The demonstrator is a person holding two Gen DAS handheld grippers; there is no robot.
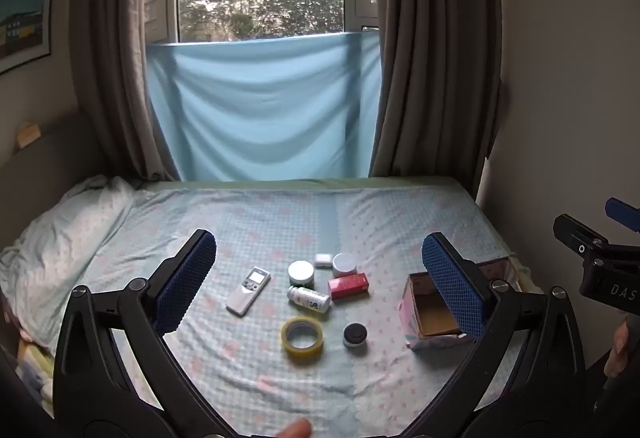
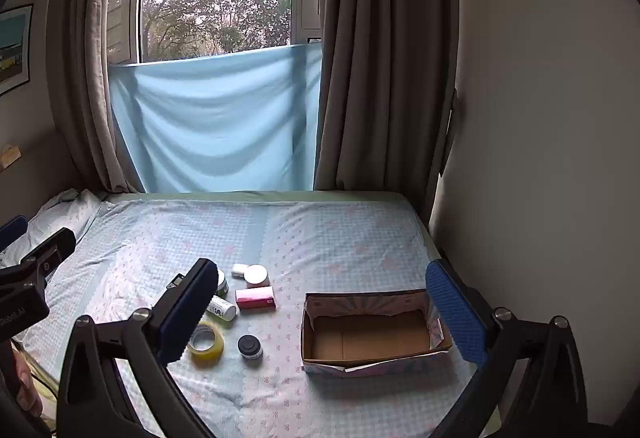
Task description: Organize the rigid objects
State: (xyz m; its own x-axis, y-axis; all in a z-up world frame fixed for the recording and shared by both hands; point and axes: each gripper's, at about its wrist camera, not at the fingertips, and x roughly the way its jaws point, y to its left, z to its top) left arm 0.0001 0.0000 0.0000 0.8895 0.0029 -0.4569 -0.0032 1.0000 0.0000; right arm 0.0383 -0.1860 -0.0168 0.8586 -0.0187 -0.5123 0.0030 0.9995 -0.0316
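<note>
Small objects lie together on the bed: a white remote (image 1: pixel 249 291), a tape roll (image 1: pixel 302 333) (image 2: pixel 207 343), a black-lidded jar (image 1: pixel 354 334) (image 2: pixel 249 346), a white bottle on its side (image 1: pixel 309 299) (image 2: pixel 221 307), a red box (image 1: pixel 348 285) (image 2: pixel 256 298), two white jars (image 1: pixel 301 272) (image 1: pixel 345 264) (image 2: pixel 257 275) and a small white case (image 1: pixel 323 260) (image 2: pixel 239 270). An open, empty cardboard box (image 1: pixel 434 314) (image 2: pixel 372 334) stands to their right. My left gripper (image 1: pixel 320 282) is open above the objects. My right gripper (image 2: pixel 320 314) is open above the box's left side. Both are empty.
The bed (image 2: pixel 320 238) has a blue patterned sheet. A pillow (image 1: pixel 60 238) lies at the left. Curtains (image 1: pixel 432 78) and a hanging blue cloth (image 1: pixel 264 110) stand behind the bed. A wall (image 2: pixel 540 158) runs along the right edge.
</note>
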